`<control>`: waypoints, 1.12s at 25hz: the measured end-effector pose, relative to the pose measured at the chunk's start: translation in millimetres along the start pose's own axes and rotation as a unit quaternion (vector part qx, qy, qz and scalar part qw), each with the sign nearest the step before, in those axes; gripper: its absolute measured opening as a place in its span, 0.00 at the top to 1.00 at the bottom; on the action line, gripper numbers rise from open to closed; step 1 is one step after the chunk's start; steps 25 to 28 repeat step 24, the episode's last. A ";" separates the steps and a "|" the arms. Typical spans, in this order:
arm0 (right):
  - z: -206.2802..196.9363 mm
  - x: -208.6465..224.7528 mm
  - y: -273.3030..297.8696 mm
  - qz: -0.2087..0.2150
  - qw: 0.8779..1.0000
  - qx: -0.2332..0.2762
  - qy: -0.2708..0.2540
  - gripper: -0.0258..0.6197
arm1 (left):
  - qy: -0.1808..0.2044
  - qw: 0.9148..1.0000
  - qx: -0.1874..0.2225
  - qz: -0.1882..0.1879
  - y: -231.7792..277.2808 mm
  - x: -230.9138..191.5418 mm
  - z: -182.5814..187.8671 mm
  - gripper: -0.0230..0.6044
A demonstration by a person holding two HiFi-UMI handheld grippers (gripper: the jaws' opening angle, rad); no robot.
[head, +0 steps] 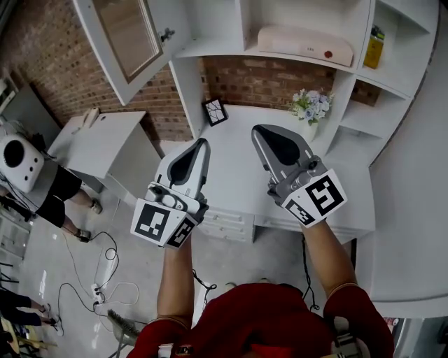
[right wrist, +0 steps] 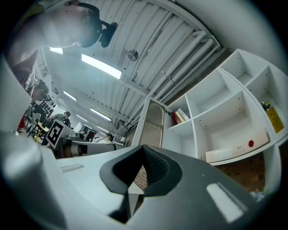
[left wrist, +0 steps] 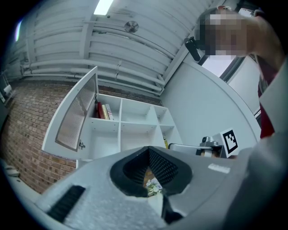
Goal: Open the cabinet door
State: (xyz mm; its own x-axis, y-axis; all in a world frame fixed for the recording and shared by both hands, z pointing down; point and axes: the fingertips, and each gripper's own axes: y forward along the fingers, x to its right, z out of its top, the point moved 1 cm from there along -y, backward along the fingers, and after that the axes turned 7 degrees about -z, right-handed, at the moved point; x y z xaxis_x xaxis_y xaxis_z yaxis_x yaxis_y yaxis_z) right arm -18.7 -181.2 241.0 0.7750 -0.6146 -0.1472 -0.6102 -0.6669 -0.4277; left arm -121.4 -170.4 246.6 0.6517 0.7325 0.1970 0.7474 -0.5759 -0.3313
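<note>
Holding my left gripper (head: 202, 145) and right gripper (head: 260, 132) clenched, empty, side by side over the desk (head: 238, 117); door (head: 129, 38) stands open at far left, untouched.

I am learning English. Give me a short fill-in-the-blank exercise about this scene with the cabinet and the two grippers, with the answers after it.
1. The cabinet door stands ____.
2. The left gripper and the right gripper both hold ____.
3. The wall behind the shelves is made of ____.
4. The bottle at the top right is ____ in colour.
Missing words: open; nothing; brick; yellow.
</note>
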 end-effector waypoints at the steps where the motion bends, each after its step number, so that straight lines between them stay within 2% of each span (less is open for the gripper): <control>1: -0.4 -1.3 0.6 0.000 1.000 -0.001 -0.002 0.94 | 0.000 1.000 -0.001 -0.001 -0.2 -0.2 -0.5 0.96; 28: 0.0 -5.7 2.5 -0.001 1.000 -0.004 0.005 0.94 | -0.006 1.000 -0.010 -0.007 -4.1 1.9 -2.4 0.96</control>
